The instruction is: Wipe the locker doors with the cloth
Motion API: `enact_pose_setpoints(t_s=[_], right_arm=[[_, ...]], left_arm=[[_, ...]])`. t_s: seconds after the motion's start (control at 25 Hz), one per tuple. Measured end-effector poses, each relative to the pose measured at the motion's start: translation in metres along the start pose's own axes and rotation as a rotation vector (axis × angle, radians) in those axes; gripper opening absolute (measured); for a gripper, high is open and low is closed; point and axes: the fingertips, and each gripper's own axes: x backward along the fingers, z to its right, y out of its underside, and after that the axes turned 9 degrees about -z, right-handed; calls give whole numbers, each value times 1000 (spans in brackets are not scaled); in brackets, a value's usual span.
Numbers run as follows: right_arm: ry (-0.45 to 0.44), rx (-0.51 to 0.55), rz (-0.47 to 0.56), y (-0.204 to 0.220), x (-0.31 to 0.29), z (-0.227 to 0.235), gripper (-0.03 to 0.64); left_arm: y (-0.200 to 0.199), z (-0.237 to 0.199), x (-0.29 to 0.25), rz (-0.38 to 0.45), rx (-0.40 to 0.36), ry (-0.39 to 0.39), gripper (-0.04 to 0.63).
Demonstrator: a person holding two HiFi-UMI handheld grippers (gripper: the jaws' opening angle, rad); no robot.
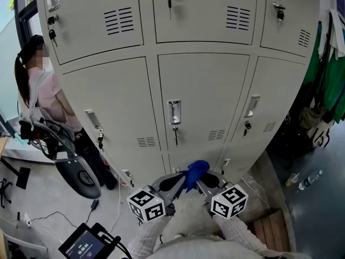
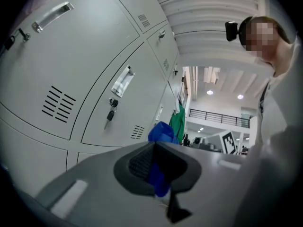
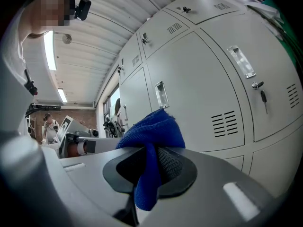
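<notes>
In the head view I see my left gripper (image 1: 173, 183) and right gripper (image 1: 209, 181) close together low in front of the grey locker doors (image 1: 202, 90), the blue cloth (image 1: 195, 170) bunched between them, near the doors. A person (image 1: 46, 96) stands at the left.

In the left gripper view, the jaws are clamped on the cloth (image 2: 162, 132), which pokes up towards a keyed door (image 2: 94, 56).

In the right gripper view, the jaws pinch the same cloth (image 3: 154, 129), a fold hanging down between them.
</notes>
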Motion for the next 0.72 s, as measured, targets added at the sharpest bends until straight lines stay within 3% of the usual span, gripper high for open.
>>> enact_pose_setpoints(t_s=[0.44, 0.72], right_arm=[[-15, 142, 34, -54, -31, 8, 51], [12, 304, 135, -139, -47, 12, 51]], left_arm=[[-37, -41, -4, 49, -33, -114, 6], [-119, -50, -3, 144, -200, -151, 6]])
